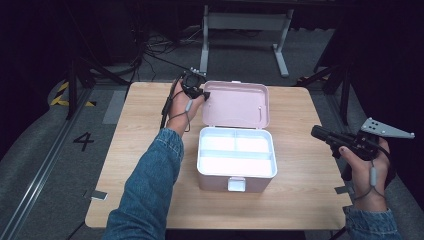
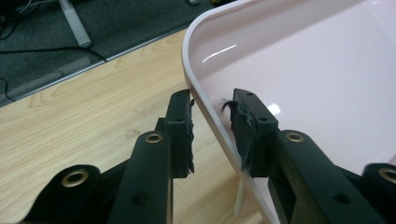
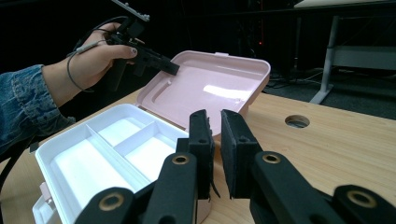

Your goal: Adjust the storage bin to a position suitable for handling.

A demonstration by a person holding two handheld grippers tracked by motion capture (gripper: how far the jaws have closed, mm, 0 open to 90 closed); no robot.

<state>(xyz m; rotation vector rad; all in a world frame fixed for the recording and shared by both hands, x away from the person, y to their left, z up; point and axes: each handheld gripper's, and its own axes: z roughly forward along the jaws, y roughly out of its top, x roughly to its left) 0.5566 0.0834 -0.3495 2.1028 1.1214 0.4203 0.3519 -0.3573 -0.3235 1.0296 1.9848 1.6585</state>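
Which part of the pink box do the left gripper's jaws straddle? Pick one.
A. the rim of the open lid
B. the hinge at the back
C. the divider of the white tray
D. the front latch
A: in the left gripper view, the left gripper has one jaw on either side of the lid's rim.

A wooden table is being seen from above, with its pale grain lit evenly. A round cable hole is being shown in the tabletop in the right gripper view. A grey strip is being seen lying near the table's near left edge. Behind the table, a white-framed desk is being seen standing on grey carpet, and dark cables are being seen trailing across the floor beside it. A floor marking reading 4 is being shown to the left, and yellow-and-black tape is being shown farther back.
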